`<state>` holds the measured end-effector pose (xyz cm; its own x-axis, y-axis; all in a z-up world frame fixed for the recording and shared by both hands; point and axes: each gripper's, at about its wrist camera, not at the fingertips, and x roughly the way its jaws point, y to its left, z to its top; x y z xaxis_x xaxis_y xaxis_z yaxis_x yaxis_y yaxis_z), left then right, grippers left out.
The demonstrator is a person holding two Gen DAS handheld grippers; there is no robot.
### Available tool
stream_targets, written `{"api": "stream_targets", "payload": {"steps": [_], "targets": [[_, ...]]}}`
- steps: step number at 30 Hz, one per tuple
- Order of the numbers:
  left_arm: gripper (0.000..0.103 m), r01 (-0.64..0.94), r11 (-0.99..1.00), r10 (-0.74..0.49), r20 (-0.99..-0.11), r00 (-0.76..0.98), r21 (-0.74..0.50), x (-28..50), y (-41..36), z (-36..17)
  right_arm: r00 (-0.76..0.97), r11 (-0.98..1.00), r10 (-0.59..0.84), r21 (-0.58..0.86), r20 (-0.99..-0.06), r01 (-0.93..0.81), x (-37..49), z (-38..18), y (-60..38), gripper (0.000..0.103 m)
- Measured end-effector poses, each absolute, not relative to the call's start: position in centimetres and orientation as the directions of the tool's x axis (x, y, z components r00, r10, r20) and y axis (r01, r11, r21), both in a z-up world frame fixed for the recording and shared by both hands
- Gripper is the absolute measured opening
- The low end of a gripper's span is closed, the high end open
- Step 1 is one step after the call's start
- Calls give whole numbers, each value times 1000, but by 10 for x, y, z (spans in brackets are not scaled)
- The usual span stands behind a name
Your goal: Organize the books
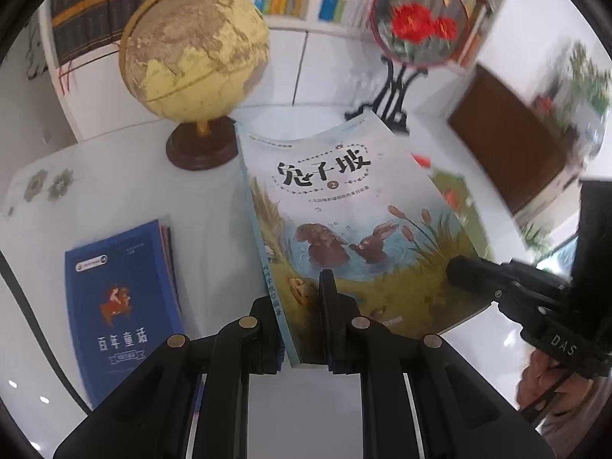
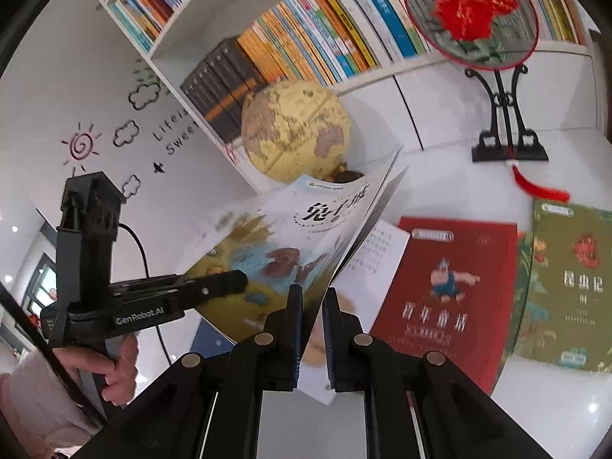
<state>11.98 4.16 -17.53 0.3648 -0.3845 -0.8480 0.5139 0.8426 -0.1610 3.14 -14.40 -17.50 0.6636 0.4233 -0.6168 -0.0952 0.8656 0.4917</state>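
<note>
A pale blue book with two rabbits on its cover is held tilted above the white table. My left gripper is shut on its spine edge near the bottom. My right gripper is shut on the book's cover edge; the cover lifts away from the pages. The right gripper shows in the left wrist view at the book's right edge. A dark blue book lies on the table to the left. A red book and a green book lie flat to the right.
A yellow globe on a brown base stands just behind the held book. A round embroidered fan on a black stand is at the back right. A bookshelf full of upright books runs along the back wall.
</note>
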Motion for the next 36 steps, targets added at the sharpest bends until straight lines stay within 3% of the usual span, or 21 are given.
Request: {"api": "stream_targets", "payload": {"steps": [3, 10, 20, 26, 36], "targets": [[12, 510, 843, -384, -853, 353, -169, 112, 43, -184, 635, 882, 408, 463, -656, -88, 30, -185, -131, 9], [12, 484, 857, -394, -827, 401, -174, 114, 66, -169, 657, 896, 395, 428, -642, -122, 29, -173, -118, 9], [12, 346, 923, -327, -815, 479, -166, 122, 166, -164, 644, 891, 452, 355, -617, -284, 64, -147, -29, 9], [12, 254, 949, -289, -839, 462, -187, 125, 229, -196, 578, 869, 494, 348, -650, -351, 85, -171, 44, 10], [13, 216, 951, -292, -870, 398, -220, 129, 269, -240, 501, 876, 482, 390, -719, -283, 99, -223, 90, 10]]}}
